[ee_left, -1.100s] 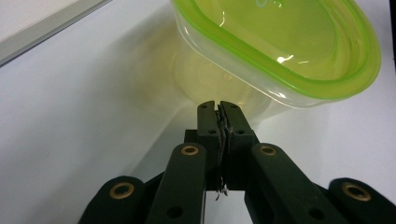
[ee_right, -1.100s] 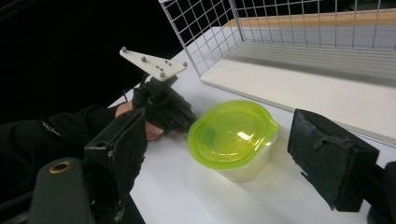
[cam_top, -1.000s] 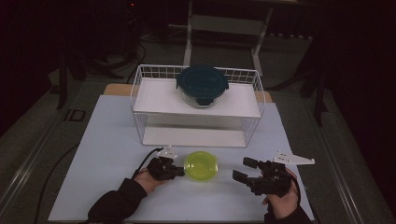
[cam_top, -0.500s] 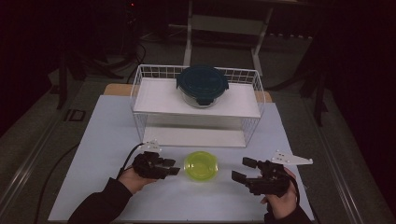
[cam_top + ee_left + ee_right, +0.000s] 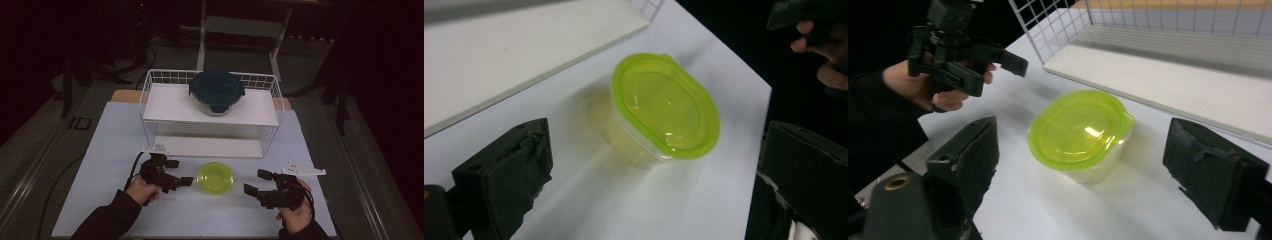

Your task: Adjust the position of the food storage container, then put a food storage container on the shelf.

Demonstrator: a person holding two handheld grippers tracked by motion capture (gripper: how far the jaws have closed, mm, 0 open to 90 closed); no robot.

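A small clear tub with a yellow-green lid [image 5: 215, 177] stands on the white table [image 5: 110, 150] in front of the wire rack. My left gripper [image 5: 179, 172] hovers just left of it, apart from it; its jaws have just been opening and nothing is between them. In the left gripper view the lidded tub [image 5: 664, 107] lies ahead of the spread left gripper [image 5: 656, 167]. My right gripper [image 5: 257, 182] is to the tub's right, open, its jaws just widened a little, also bare. The right gripper view looks over the tub [image 5: 1078, 132] between the right gripper's [image 5: 1088, 165] jaws toward the left gripper [image 5: 993, 67].
A white wire rack [image 5: 150, 95] stands at the table's back with two white shelves. A round glass container with a dark teal lid [image 5: 216, 91] sits on the upper shelf. The table's right edge [image 5: 754, 130] runs close behind the tub.
My left gripper has pulled back to the left and risen off the tub's left side, and its jaws have spread. The tub and the right hand have stayed in place.
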